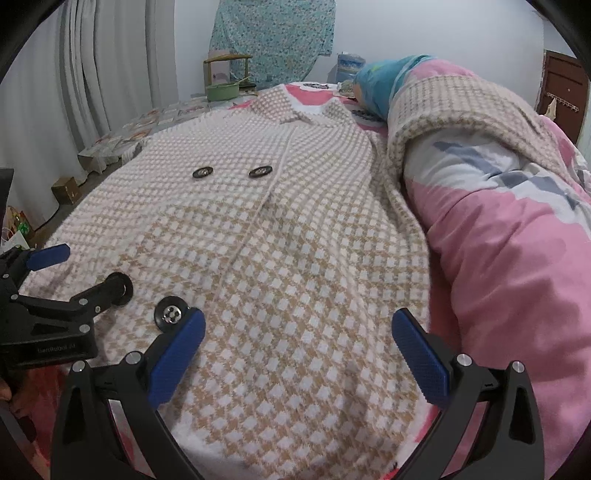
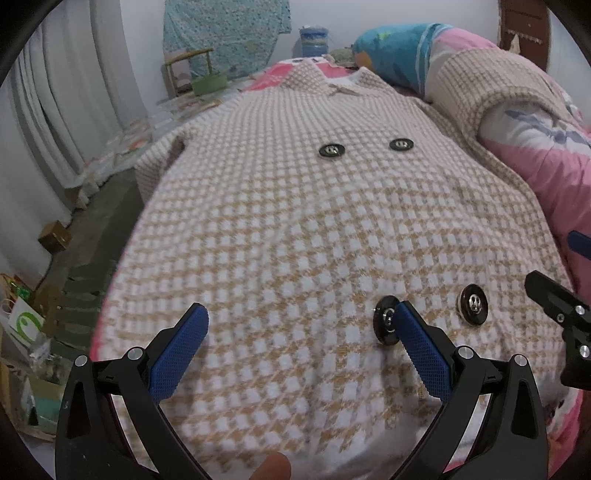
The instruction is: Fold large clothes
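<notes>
- Left gripper [image 1: 298, 354] spread wide over the near hem of the coat [image 1: 280, 229], blue pads [image 1: 176, 354] apart, nothing pinched between them.
- Right gripper [image 2: 302, 347] likewise spread wide, low over the same hem; right-hand pad just beside or touching a black button [image 2: 384, 325], contact unclear.
- Coat laid front-up and flat along the bed [image 1: 517, 280], collar [image 1: 306, 110] at the far end, beige-and-white check all over.
- 4 black buttons in 2 pairs: far pair [image 1: 232, 172] mid-chest, near pair close to the grippers, second near button [image 2: 473, 304] right of the pad.
- One sleeve [image 1: 461, 107] draped up and over a rolled pink quilt [image 1: 517, 206] along one long side of the bed, touching the coat's edge.
- Blue pillow [image 1: 384, 81] past the quilt, near the collar.
- Other long side: bed edge dropping to the floor [image 2: 85, 236], small brown box [image 2: 55, 236], bags and clutter [image 2: 26, 325] below.
- Far end: green basin [image 1: 223, 90], wooden chair [image 2: 188, 70], floral cloth [image 1: 273, 33] hanging on the wall, grey curtains [image 1: 74, 74] beside.
- Fingertip [image 2: 271, 469] at the bottom edge of the right wrist view.
- Each gripper partly visible at the edge of the other's view.
</notes>
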The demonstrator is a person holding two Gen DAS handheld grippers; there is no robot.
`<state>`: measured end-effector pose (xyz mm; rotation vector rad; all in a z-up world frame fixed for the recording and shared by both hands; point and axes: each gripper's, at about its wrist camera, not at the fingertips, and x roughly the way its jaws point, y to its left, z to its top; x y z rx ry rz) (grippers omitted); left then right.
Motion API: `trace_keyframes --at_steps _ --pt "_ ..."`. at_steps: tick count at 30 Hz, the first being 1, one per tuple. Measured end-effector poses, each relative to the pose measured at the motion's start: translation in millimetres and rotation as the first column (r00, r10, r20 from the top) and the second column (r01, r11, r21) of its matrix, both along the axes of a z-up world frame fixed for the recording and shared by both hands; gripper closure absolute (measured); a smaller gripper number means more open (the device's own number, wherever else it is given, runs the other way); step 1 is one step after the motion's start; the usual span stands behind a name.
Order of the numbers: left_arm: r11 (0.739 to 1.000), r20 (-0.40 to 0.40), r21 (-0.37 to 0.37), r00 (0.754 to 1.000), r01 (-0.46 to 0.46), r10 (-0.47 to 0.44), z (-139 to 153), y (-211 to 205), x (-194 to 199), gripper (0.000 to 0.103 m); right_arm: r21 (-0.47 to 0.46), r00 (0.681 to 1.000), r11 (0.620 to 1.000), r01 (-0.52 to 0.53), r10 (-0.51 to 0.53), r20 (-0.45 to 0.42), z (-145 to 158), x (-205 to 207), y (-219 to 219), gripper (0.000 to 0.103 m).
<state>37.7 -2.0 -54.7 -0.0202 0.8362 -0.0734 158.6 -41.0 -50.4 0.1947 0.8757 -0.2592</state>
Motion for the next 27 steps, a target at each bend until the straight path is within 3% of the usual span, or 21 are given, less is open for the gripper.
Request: trace_keyframes --at_steps 10,27 --pt "1.0 -0.035 0.017 0.999 -0.004 0.005 -23 -2 17 0.004 -0.109 1.0 0.994 0.024 -0.022 0.014 -18 -6 8 0.006" --pt "0.999 -0.041 0.035 0.999 0.007 -0.005 -41 -4 21 0.004 -0.132 0.998 0.991 0.025 -0.016 0.067 -24 -15 12 0.006"
